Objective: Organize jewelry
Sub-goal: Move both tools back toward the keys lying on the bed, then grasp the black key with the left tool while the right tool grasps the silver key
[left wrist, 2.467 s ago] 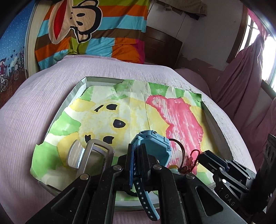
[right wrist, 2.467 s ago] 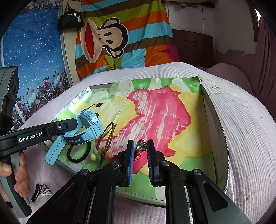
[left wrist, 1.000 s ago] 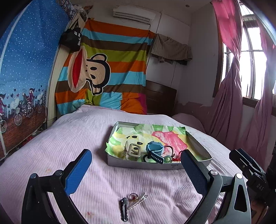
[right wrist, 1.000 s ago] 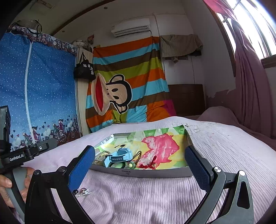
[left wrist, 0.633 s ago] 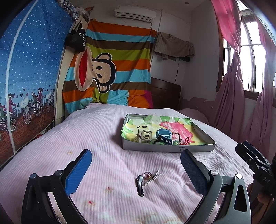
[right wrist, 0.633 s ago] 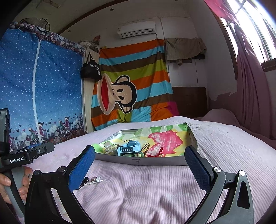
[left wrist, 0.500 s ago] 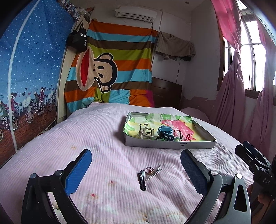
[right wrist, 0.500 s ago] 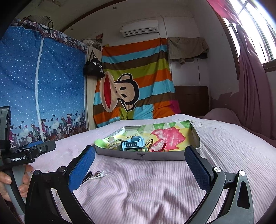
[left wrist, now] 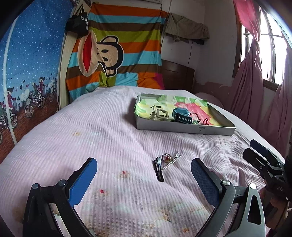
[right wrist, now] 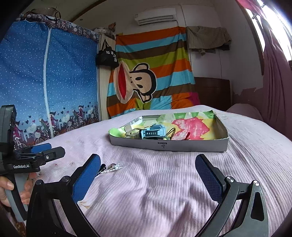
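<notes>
A pink ribbed bed (left wrist: 102, 131) fills a room with a blue dotted wardrobe (right wrist: 60, 76) at left, a striped monkey cloth (left wrist: 116, 54) on the far wall and pink curtains (left wrist: 255, 76) at right. Only the right wrist view shows the air conditioner (right wrist: 155, 16) and a hand (right wrist: 7, 191) gripping the left tongs (left wrist: 144, 175), which gape empty like the right tongs (right wrist: 147, 175). Dark and silver hair clips (left wrist: 165, 164) lie loose on the near bed, unobstructed, well apart from the grey tray (left wrist: 182, 129) farther right, which holds a blue watch (left wrist: 180, 115), a buckle (left wrist: 160, 114) and cords.
</notes>
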